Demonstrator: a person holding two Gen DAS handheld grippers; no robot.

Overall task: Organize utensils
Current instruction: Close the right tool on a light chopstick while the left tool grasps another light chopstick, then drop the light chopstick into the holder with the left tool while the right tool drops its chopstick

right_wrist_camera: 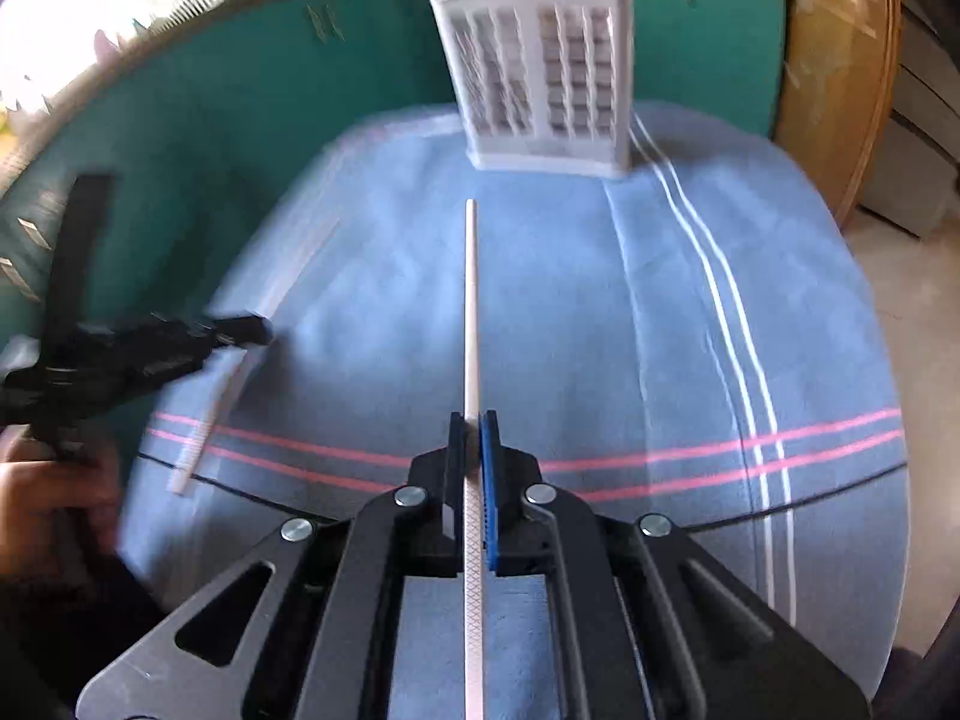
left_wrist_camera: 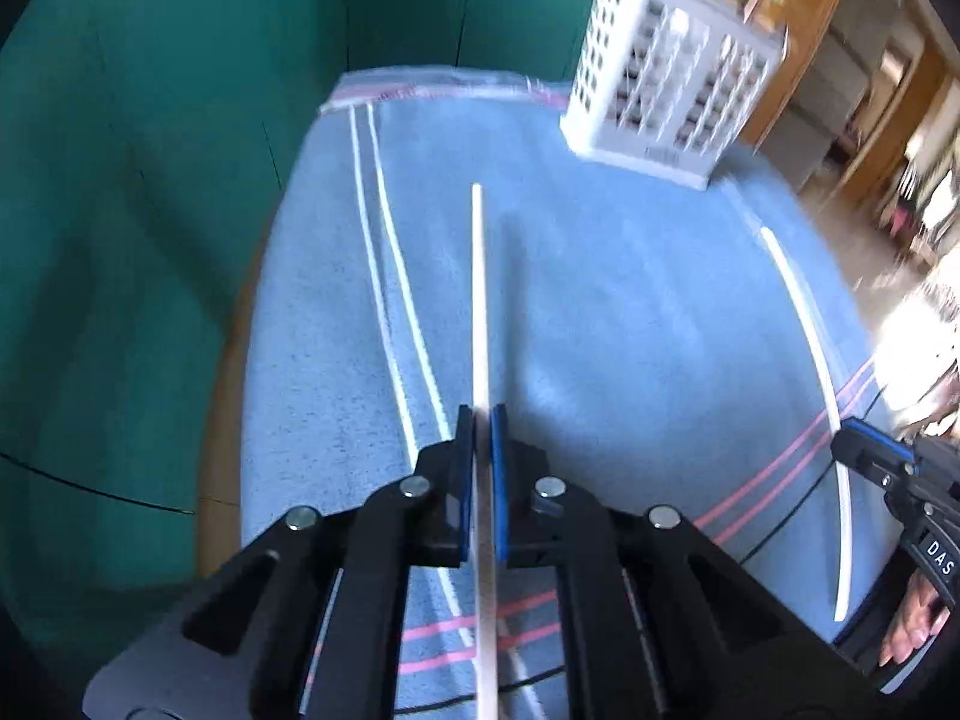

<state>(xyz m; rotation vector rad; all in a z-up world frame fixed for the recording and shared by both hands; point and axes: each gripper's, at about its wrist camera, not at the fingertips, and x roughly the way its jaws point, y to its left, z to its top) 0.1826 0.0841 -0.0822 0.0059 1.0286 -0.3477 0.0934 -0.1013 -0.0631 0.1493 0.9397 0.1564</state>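
Over blue cloth (left_wrist_camera: 600, 300): left hand-held gripper (left_wrist_camera: 482, 414) clenched on chopstick (left_wrist_camera: 478, 276); right hand-held gripper (right_wrist_camera: 474, 420) likewise, apparently its mate (right_wrist_camera: 470, 300).

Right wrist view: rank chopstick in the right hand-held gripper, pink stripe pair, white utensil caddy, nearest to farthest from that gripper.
1. Chopstick: clamped between the pads of the right hand-held gripper, pointing ahead.
2. Pink stripe pair: running across the blue cloth level with the fingertips.
3. White utensil caddy: upright at the cloth's far edge, beyond the chopstick's tip.
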